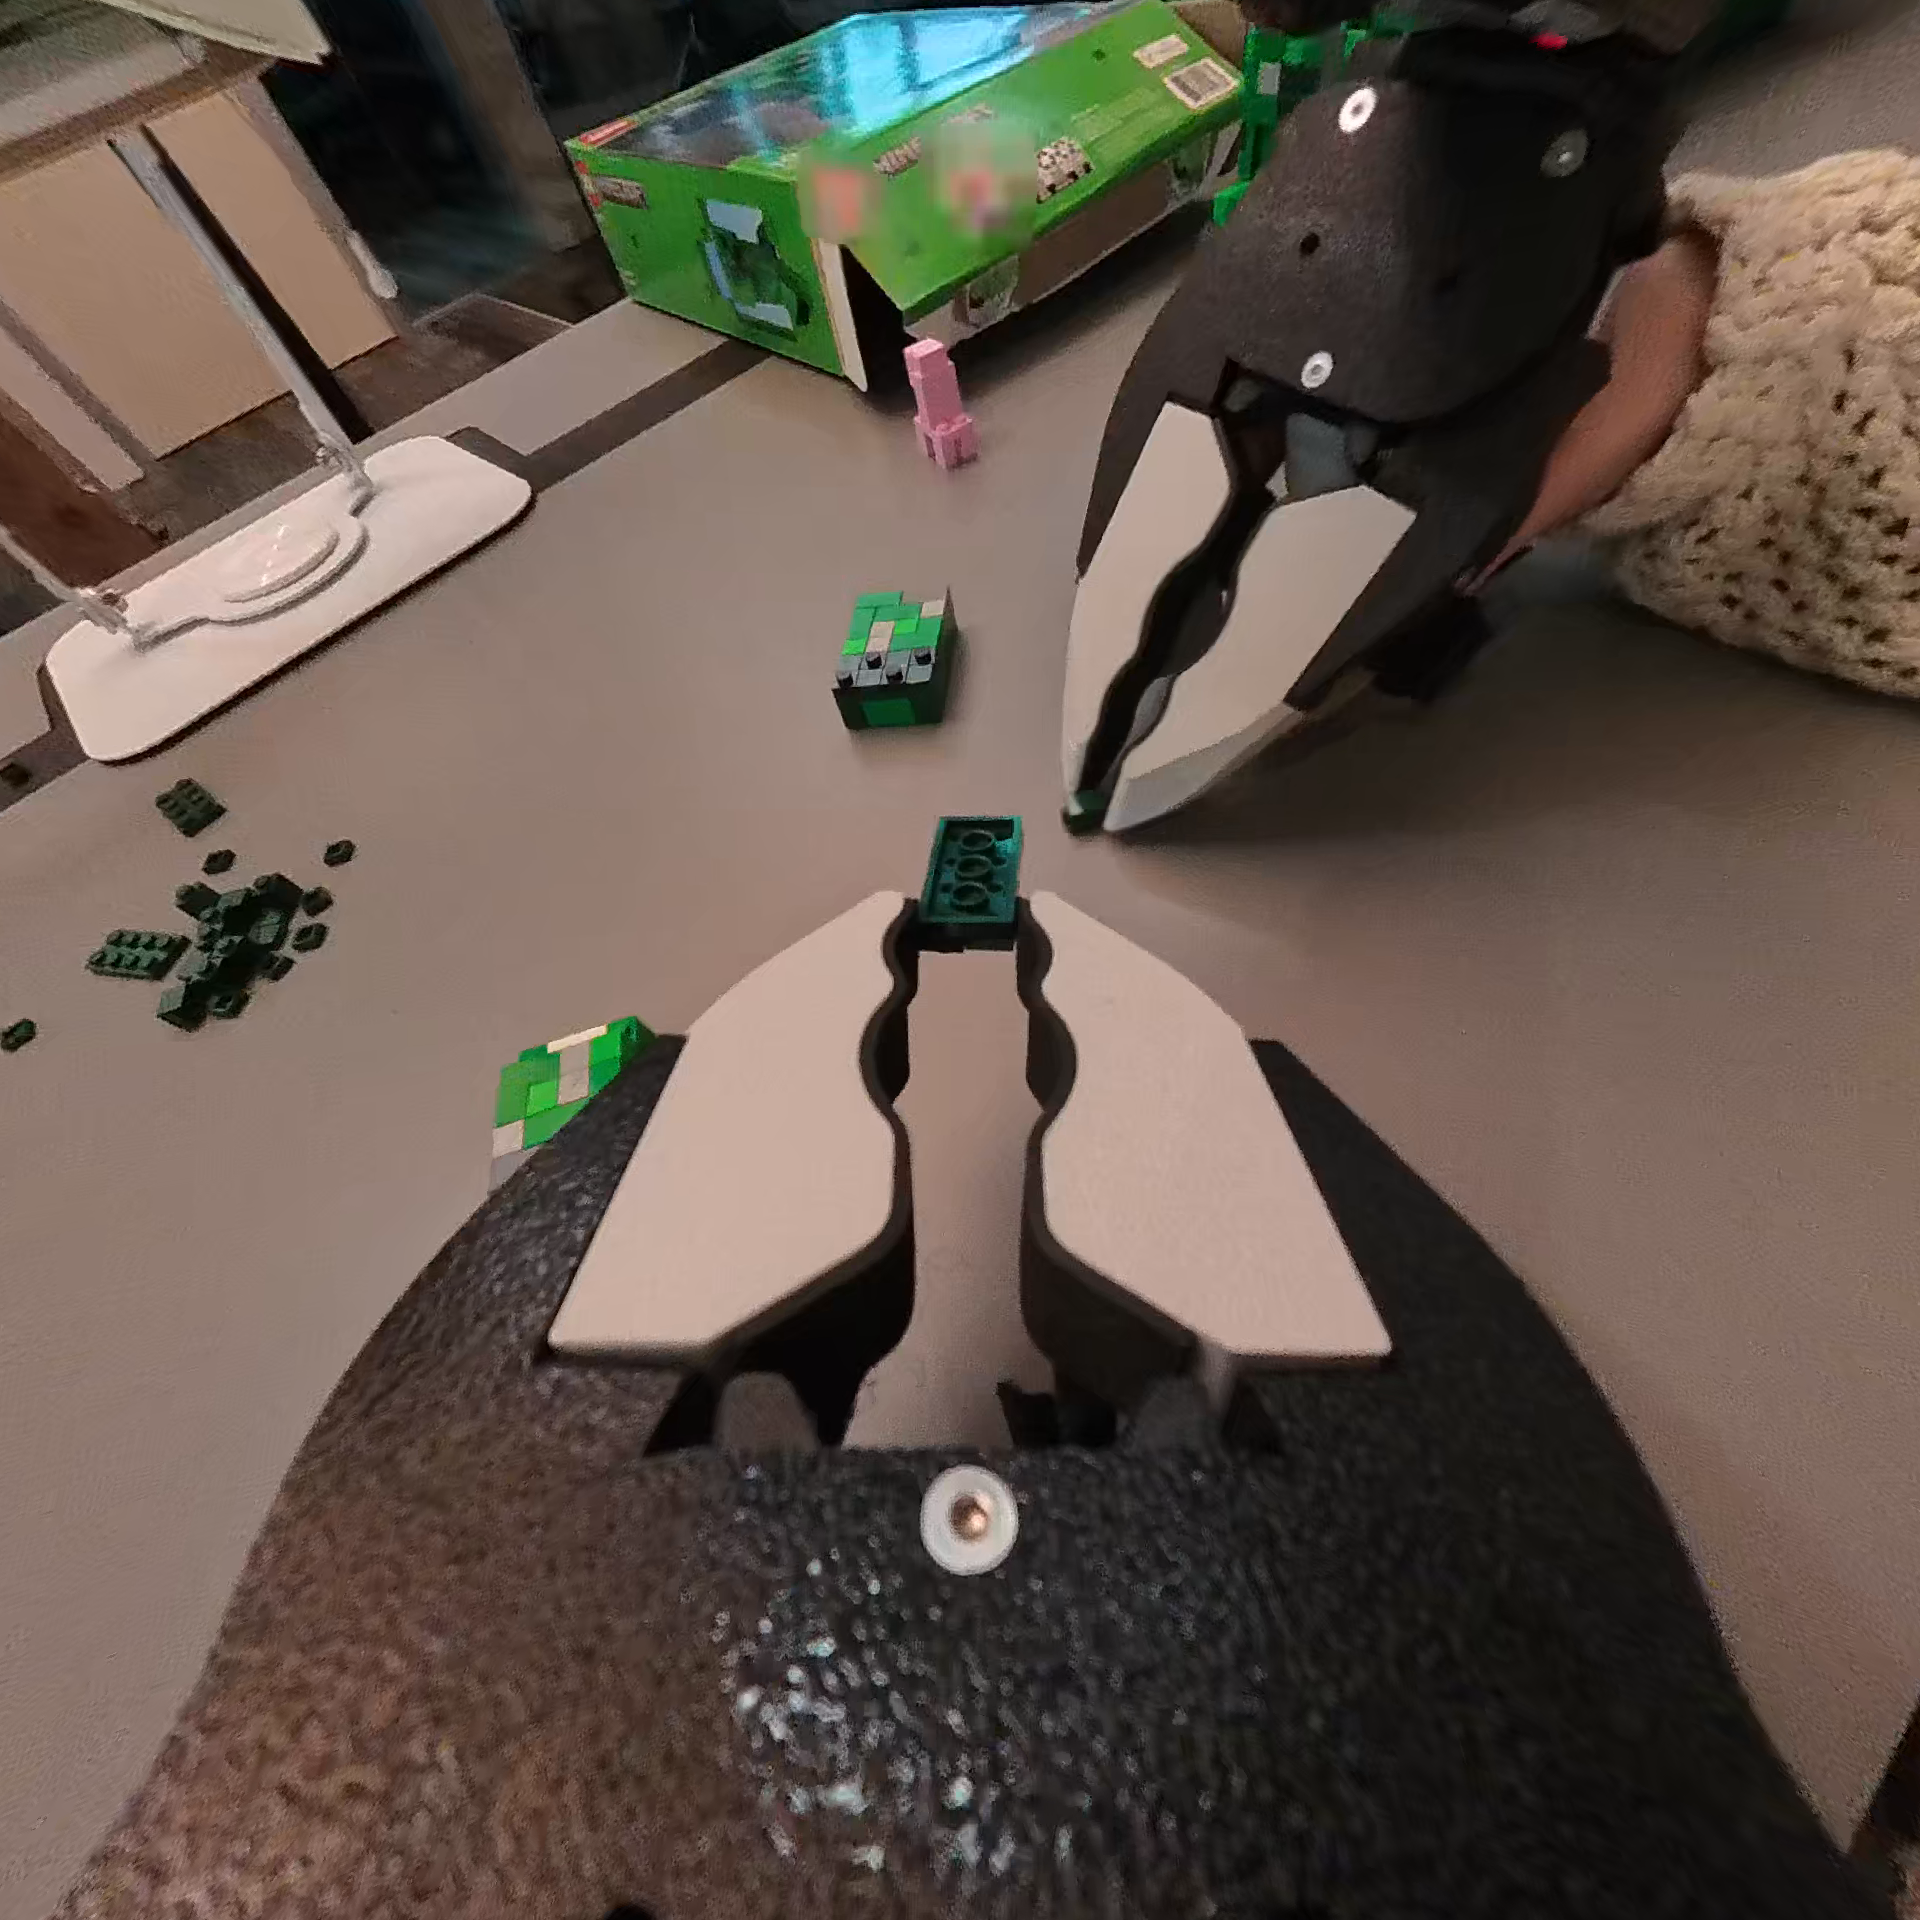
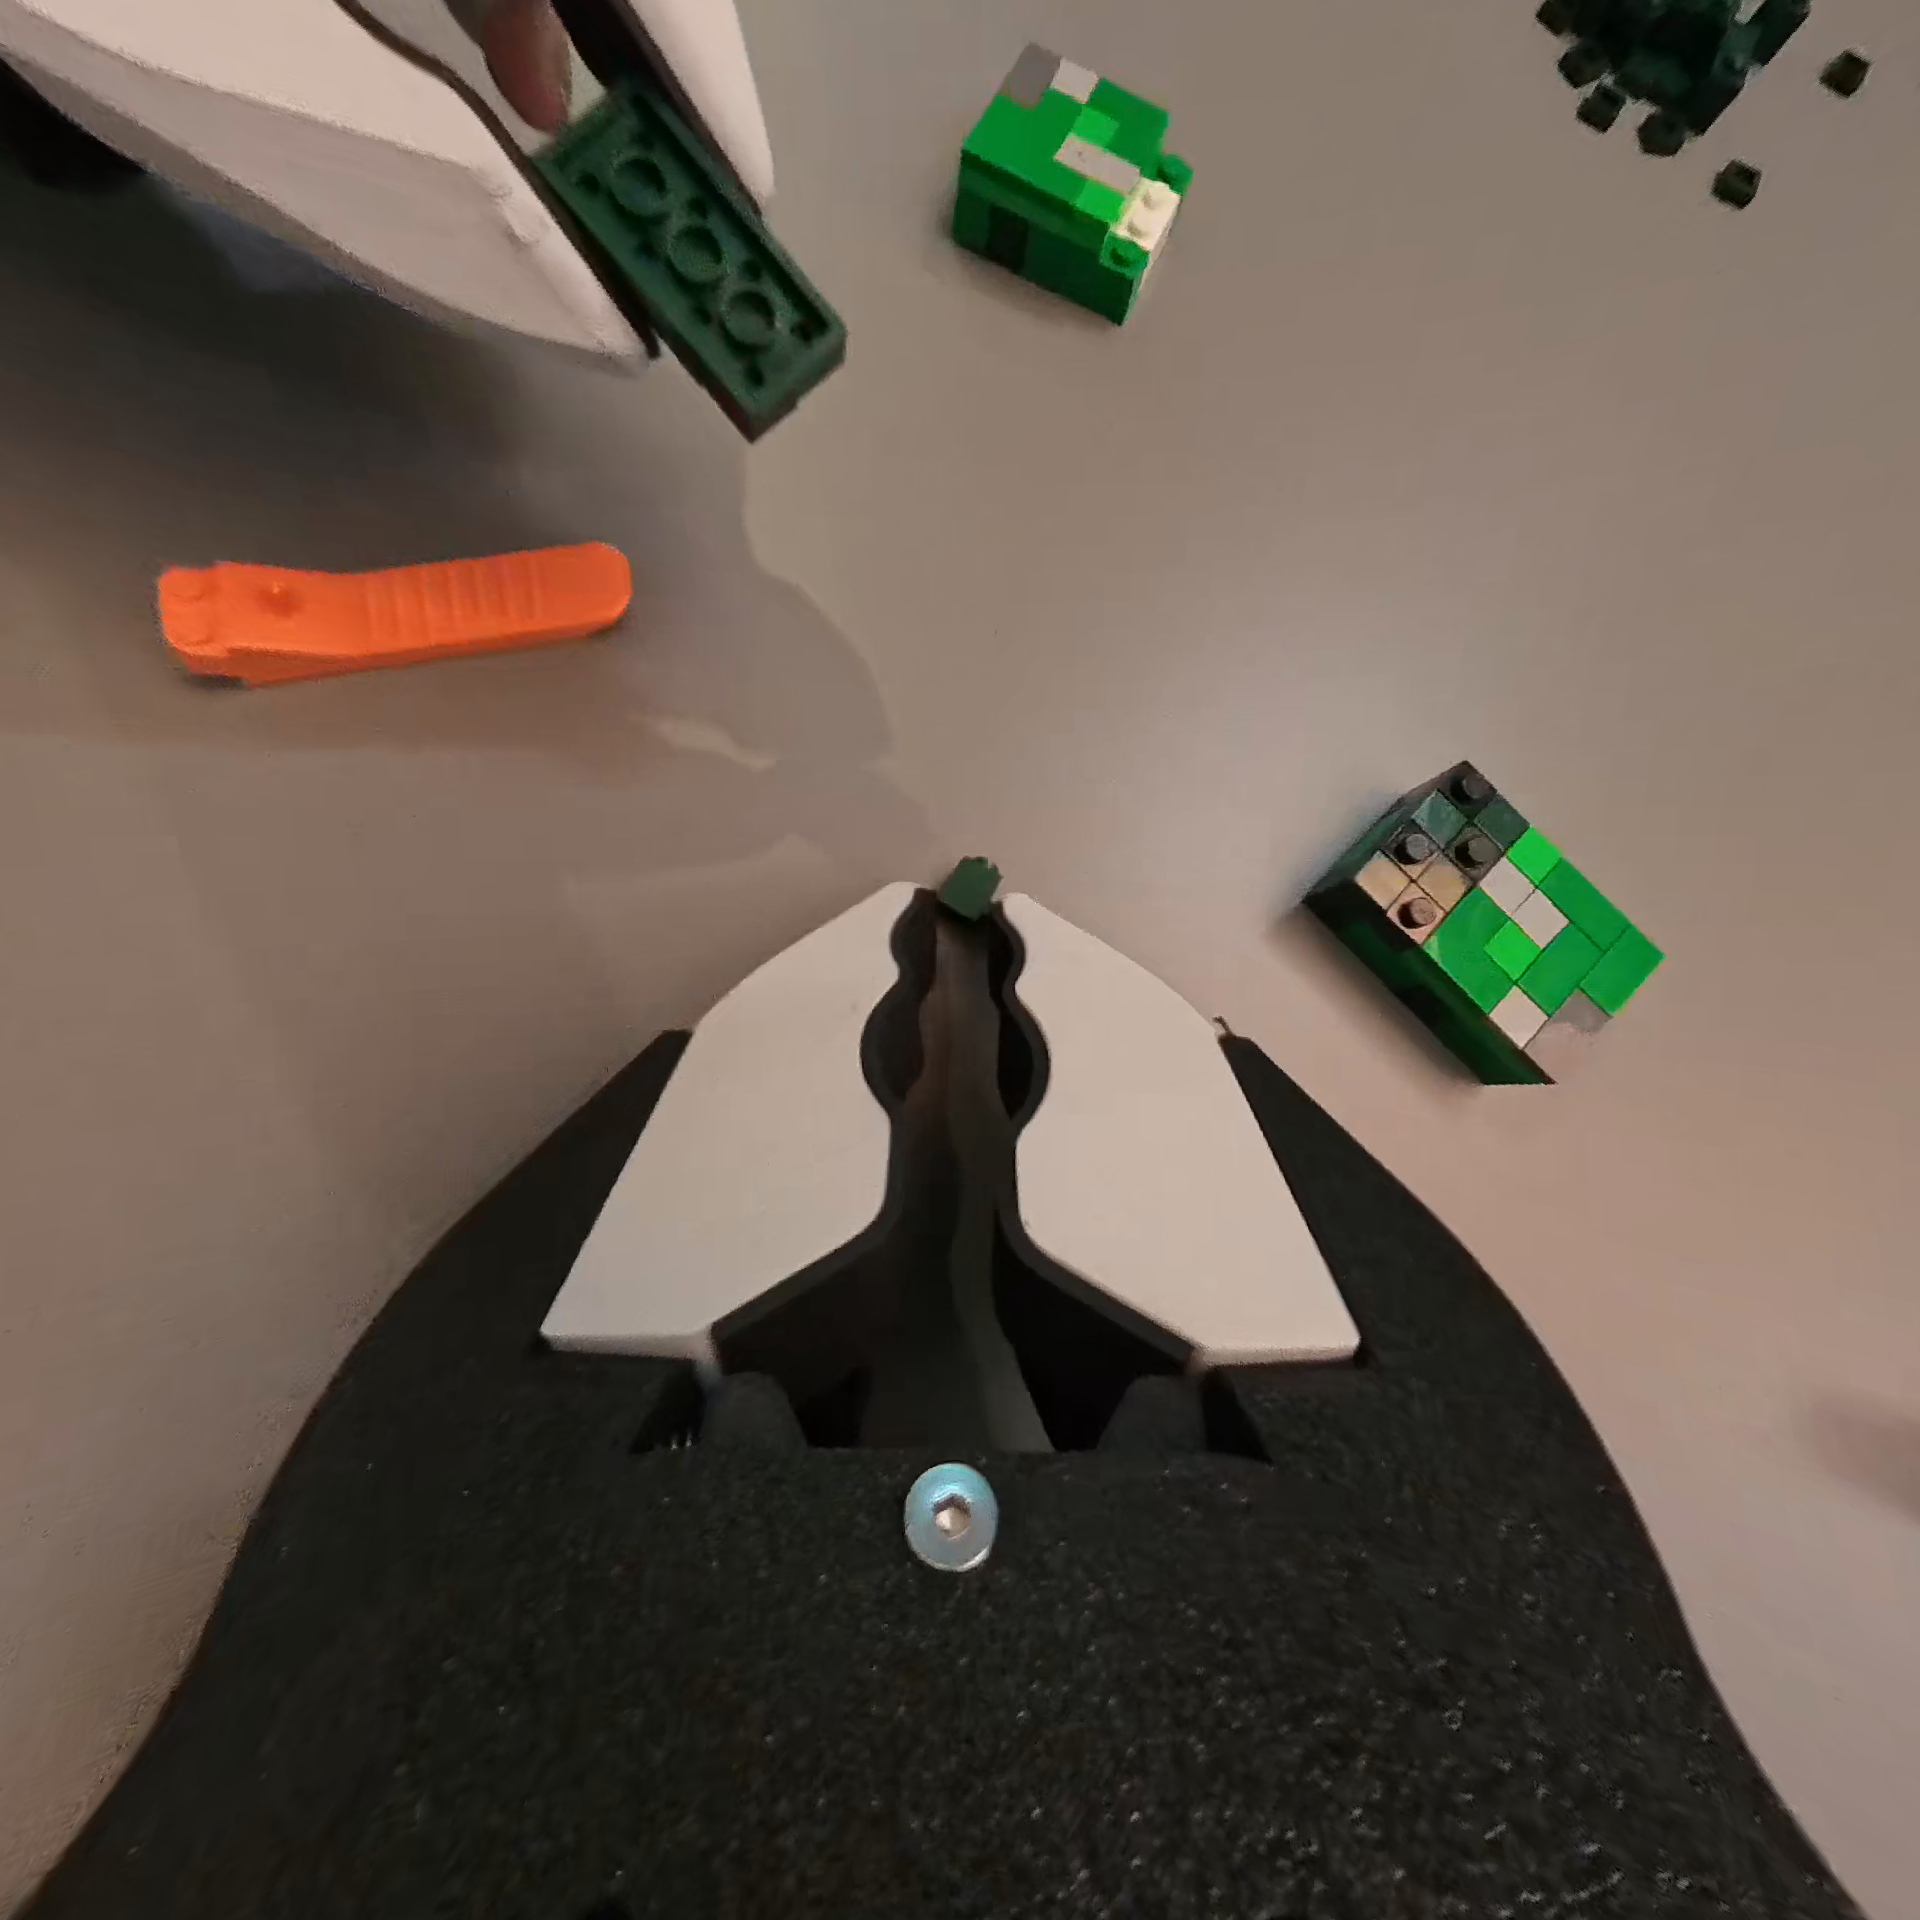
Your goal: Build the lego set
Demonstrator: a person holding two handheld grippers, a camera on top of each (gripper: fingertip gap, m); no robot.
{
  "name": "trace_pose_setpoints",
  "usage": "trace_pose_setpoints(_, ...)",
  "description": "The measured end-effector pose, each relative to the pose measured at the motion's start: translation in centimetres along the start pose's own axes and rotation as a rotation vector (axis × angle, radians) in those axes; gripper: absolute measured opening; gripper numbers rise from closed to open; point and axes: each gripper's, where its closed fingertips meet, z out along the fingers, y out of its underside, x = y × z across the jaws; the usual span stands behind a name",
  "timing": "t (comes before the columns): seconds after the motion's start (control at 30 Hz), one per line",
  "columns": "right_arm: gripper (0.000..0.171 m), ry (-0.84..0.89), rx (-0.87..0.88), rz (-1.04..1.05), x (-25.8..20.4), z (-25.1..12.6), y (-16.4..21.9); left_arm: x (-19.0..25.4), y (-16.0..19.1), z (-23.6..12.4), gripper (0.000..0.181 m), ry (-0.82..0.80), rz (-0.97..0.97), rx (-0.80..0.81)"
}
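Left hand-held gripper [image 1: 966, 925] clamps a dark green rectangular lego plate [image 1: 971, 878], underside up, above the grey table [image 1: 1455, 1039]. Right hand-held gripper [image 2: 971, 902] pinches a tiny dark green lego piece [image 2: 969, 888]. A green-and-grey brick block [image 2: 1486, 925] lies nearby.

Glossy plastic bricks [image 2: 1070, 182] and a ribbed orange plastic separator [image 2: 395, 611] on a smooth matt grey tabletop [image 2: 1247, 571]; cream sleeve [image 1: 1787, 416] of knitted wool.

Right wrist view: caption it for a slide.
Right gripper pinches a small dark green piece beside the left gripper's dark green plate.
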Motion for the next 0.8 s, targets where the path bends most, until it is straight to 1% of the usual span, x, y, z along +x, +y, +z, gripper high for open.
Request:
trace_pose_setpoints(0.17,0.009,0.009,0.015,-0.089,-0.2,-0.1,-0.1,0.8,-0.1,0.9,0.018,0.011,0.063,-0.031)
trace_pose_setpoints(0.37,0.009,-0.020,0.080,-0.249,-1.9,-0.2,-1.3,2.1,0.6,2.3,0.018,0.032,0.144,-0.103)
trace_pose_setpoints(0.47,0.009,-0.033,0.099,-0.268,-2.3,-0.4,-1.7,2.6,1.2,2.6,0.018,0.049,0.165,-0.133)
trace_pose_setpoints(0.8,0.008,-0.066,0.139,-0.299,-3.0,-0.6,-2.0,3.0,1.5,2.7,0.018,0.090,0.142,-0.156)
